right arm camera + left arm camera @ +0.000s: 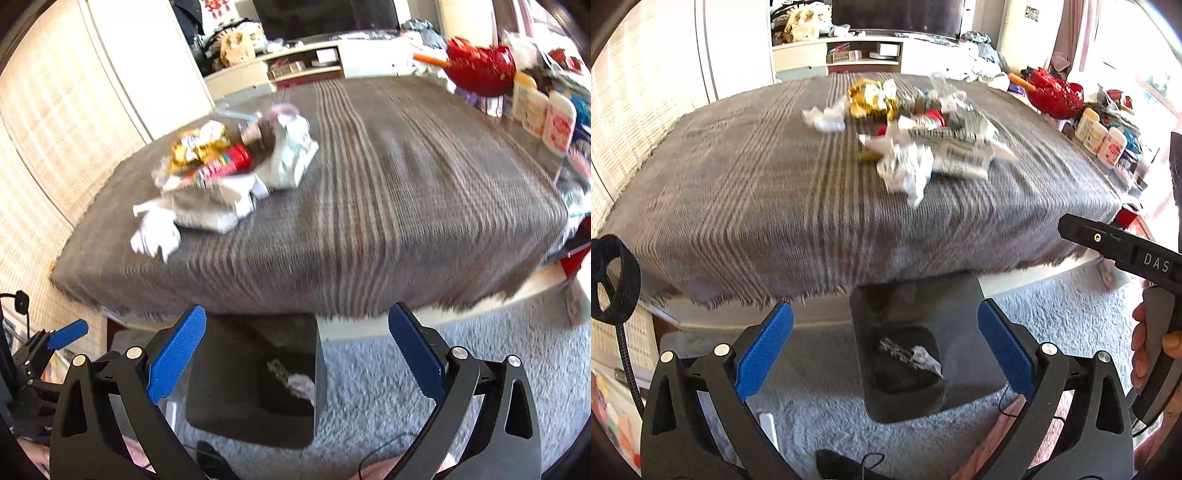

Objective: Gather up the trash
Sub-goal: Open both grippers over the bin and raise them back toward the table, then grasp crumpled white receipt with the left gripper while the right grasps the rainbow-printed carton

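Hovering both claws, left claw [885, 349] and right claw [297, 349], spread apart and empty, you leave the bin [905, 369] below ready for the counter's trash pile [908, 136].

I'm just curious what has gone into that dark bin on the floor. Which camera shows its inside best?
The left wrist view: the bin sits between the open tool's blue pads, and crumpled wrappers at its bottom show fairly sharply. The right wrist view also looks into the bin, but the scraps are blurred and dim.
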`<state>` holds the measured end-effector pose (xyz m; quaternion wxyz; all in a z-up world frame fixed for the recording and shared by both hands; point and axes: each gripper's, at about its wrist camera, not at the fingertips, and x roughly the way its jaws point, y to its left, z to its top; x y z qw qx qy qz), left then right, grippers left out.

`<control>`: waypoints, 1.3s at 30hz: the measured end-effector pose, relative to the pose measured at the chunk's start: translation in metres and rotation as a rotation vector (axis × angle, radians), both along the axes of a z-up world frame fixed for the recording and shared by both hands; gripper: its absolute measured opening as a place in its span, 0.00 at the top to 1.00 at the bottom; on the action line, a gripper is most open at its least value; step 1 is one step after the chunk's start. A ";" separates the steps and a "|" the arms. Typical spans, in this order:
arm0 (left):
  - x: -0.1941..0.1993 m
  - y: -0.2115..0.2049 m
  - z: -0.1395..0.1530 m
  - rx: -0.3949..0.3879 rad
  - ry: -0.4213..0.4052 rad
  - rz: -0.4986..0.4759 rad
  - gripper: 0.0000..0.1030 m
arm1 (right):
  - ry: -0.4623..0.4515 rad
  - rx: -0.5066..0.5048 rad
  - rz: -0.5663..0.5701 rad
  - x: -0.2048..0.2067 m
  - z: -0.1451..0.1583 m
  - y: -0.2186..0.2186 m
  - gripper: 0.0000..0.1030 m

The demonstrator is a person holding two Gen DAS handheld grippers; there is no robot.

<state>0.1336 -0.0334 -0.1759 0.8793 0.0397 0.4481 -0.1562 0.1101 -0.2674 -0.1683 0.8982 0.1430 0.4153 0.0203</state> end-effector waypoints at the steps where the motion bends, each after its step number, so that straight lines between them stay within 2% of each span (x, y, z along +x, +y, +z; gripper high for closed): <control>1: 0.005 0.000 0.003 -0.004 -0.003 0.006 0.08 | -0.007 -0.002 0.003 0.004 0.003 0.001 0.03; 11: 0.046 -0.009 0.016 -0.009 -0.037 0.001 0.10 | -0.068 -0.030 0.031 0.047 0.019 0.007 0.05; 17: 0.072 -0.021 0.013 -0.016 -0.023 -0.011 0.18 | -0.057 -0.024 0.061 0.068 0.015 0.011 0.14; 19: 0.078 -0.026 0.011 -0.022 -0.017 -0.023 0.23 | -0.052 -0.024 0.066 0.073 0.013 0.012 0.15; 22: 0.085 -0.034 0.005 -0.023 0.001 -0.050 0.36 | -0.048 -0.019 0.067 0.077 0.010 0.011 0.15; 23: 0.089 -0.036 0.002 -0.026 0.012 -0.059 0.45 | -0.047 -0.018 0.068 0.078 0.009 0.011 0.16; 24: 0.090 -0.037 0.000 -0.028 0.018 -0.064 0.50 | -0.045 -0.018 0.070 0.079 0.008 0.011 0.16; 26: 0.093 -0.038 -0.003 -0.031 0.023 -0.066 0.69 | -0.043 -0.019 0.077 0.082 0.007 0.013 0.16; 27: 0.094 -0.036 -0.003 -0.033 0.022 -0.065 0.73 | -0.041 -0.018 0.080 0.084 0.006 0.014 0.16; 30: 0.094 -0.030 -0.001 -0.039 0.007 -0.058 0.81 | -0.037 -0.017 0.101 0.090 0.004 0.022 0.16; 35: 0.101 -0.018 0.000 -0.027 -0.012 -0.031 0.83 | -0.031 -0.030 0.151 0.101 0.000 0.041 0.16; 37: 0.104 -0.015 0.000 -0.029 -0.012 -0.025 0.83 | -0.027 -0.028 0.169 0.106 -0.003 0.047 0.21; 39: 0.106 -0.013 -0.001 -0.031 -0.011 -0.024 0.83 | -0.016 -0.016 0.183 0.110 -0.006 0.050 0.39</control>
